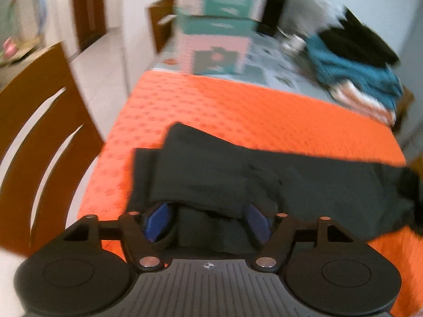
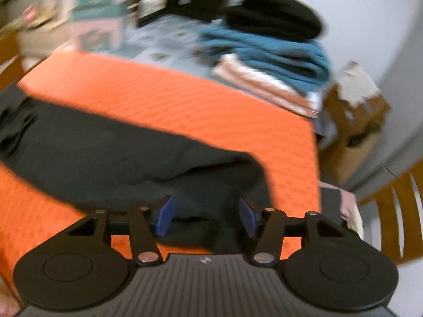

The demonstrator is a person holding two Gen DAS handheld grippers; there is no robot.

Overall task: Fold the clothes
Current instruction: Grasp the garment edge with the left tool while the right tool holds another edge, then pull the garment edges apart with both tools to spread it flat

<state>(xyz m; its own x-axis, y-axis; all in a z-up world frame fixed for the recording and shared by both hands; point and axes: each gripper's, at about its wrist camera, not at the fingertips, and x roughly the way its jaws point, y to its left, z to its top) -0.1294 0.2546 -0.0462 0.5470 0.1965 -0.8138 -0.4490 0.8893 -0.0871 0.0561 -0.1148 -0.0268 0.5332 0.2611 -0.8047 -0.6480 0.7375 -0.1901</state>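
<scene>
Left wrist view: dark garment (image 1: 238, 174) spread across near orange cloth (image 1: 238, 105), near hem seen between wide-open left gripper (image 1: 207, 220) and right gripper (image 2: 206, 216) pads; hem should be pinched evenly.

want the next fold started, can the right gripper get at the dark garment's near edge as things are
Probably yes: the right gripper is open, its blue pads either side of the dark garment on the orange cloth, with nothing between.
</scene>
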